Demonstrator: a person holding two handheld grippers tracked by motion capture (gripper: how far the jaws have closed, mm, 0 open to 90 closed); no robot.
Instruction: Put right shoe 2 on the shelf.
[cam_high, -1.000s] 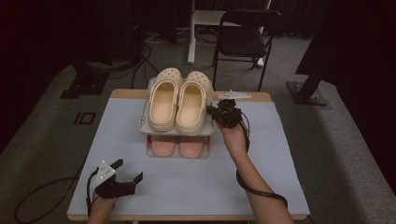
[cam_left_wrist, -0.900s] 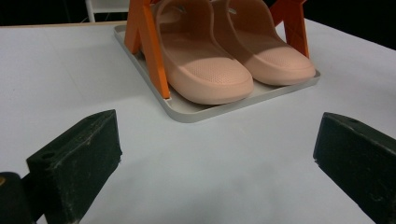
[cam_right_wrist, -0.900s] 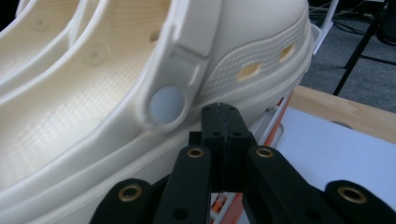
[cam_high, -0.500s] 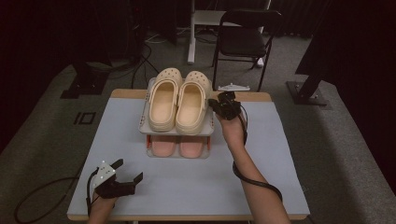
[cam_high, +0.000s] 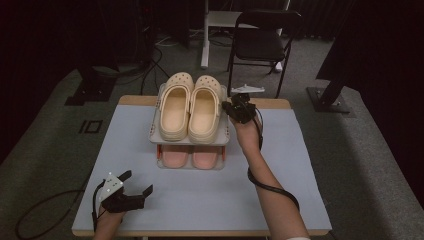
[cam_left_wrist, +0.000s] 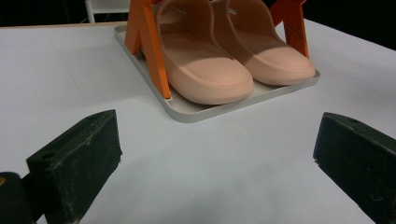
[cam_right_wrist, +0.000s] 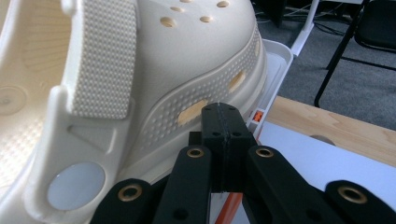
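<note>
Right gripper (cam_high: 239, 106) now nudged further up the frame along the right side of the cream clogs (cam_high: 190, 108), jaws pressed shut on nothing. Clogs resting on the rack's top shelf (cam_high: 225, 139) at frame centre. Probably a push against the right clog. Left gripper (cam_high: 131, 190) parked lower left on the counter (cam_high: 210, 200), jaws wide open and empty.
</note>
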